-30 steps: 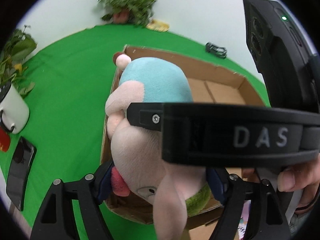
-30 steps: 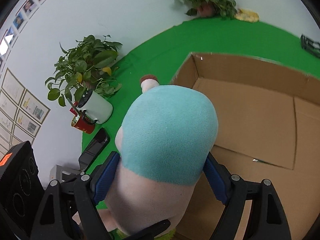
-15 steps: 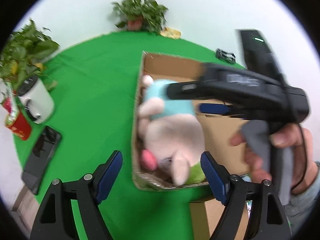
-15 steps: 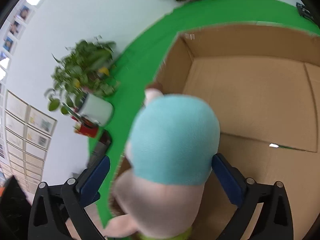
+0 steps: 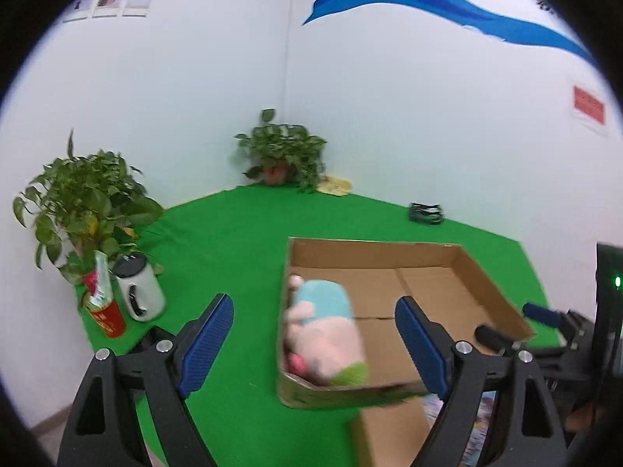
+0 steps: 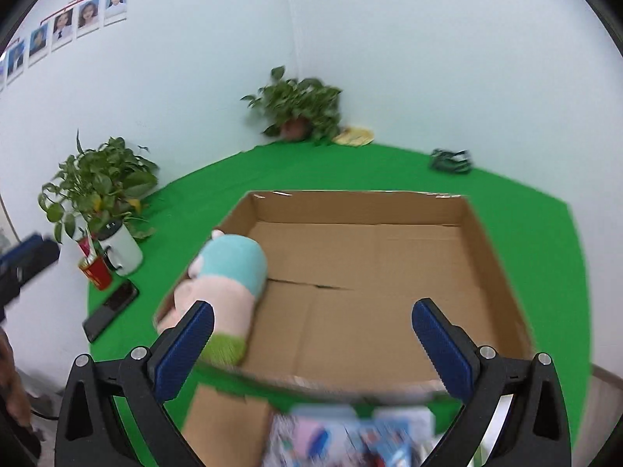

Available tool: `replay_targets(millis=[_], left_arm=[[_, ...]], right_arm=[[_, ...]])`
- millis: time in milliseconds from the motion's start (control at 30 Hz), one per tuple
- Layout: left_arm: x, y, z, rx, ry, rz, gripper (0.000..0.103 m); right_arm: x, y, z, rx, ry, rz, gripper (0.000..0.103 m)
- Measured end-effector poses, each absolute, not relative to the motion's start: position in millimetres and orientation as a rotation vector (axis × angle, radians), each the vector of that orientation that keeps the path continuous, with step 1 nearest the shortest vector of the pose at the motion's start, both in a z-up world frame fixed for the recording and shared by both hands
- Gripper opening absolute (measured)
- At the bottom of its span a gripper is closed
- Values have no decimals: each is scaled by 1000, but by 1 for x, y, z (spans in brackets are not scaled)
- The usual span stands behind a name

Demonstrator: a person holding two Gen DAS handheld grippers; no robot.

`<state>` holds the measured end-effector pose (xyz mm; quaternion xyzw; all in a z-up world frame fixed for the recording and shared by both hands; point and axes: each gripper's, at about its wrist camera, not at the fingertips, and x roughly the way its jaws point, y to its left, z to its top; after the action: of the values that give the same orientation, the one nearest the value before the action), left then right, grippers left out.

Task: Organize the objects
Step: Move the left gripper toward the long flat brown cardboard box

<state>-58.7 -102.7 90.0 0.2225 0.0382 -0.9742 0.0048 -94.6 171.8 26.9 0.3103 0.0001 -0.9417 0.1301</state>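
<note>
The plush toy lies on its side in the cardboard box, pressed against the box's left wall near the front corner, its turquoise half toward the back (pink body and green hem toward us). We see both grippers drawn back with nothing between their blue pads: the left gripper has its jaws apart, having just been opening, and the right gripper stands wide apart too. The box sits on the green table, with a white mug, a red cup and a potted plant at its left edge.
</note>
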Motion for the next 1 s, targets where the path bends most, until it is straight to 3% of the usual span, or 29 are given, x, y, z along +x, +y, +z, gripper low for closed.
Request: replay_targets(millis=[133, 267, 300, 333, 367, 400, 433, 467, 500, 533, 567, 600, 633, 667, 1000], left_arm=[[-31, -72, 85, 749, 99, -3076, 85], [-10, -53, 69, 770, 77, -3116, 82], [-6, -49, 66, 779, 82, -3125, 74], [-4, -46, 63, 803, 92, -3135, 50], [-3, -43, 59, 850, 95, -3152, 34], [-4, -38, 55, 908, 90, -3160, 5], [-4, -36, 53, 945, 83, -3149, 3], [-3, -34, 51, 961, 74, -3140, 3], [-1, -32, 51, 962, 64, -3150, 3], [0, -28, 50, 966, 45, -3165, 9], [0, -24, 50, 984, 7, -3165, 18], [0, -21, 48, 999, -22, -3154, 57], [0, -18, 46, 1005, -35, -3142, 94], [1, -18, 45, 982, -29, -3140, 99], [-3, -24, 33, 1011, 110, -3141, 99]], right_arm=[[-31, 192, 27, 838, -33, -2789, 103], [24, 196, 17, 816, 48, -2848, 102], [34, 195, 15, 816, 72, -2862, 102], [49, 200, 13, 807, 83, -2875, 99], [59, 204, 13, 796, 85, -2881, 88], [68, 204, 12, 791, 88, -2881, 78], [76, 209, 11, 797, 90, -2875, 53], [77, 213, 10, 813, 85, -2867, 37], [82, 218, 7, 830, 70, -2860, 37], [86, 222, 3, 839, 52, -2865, 39], [90, 225, 2, 840, 47, -2878, 50], [92, 226, -1, 840, 48, -2895, 63], [98, 232, -2, 828, 46, -2906, 101], [104, 235, -3, 811, 36, -2924, 103], [95, 248, -20, 892, 72, -2901, 103]])
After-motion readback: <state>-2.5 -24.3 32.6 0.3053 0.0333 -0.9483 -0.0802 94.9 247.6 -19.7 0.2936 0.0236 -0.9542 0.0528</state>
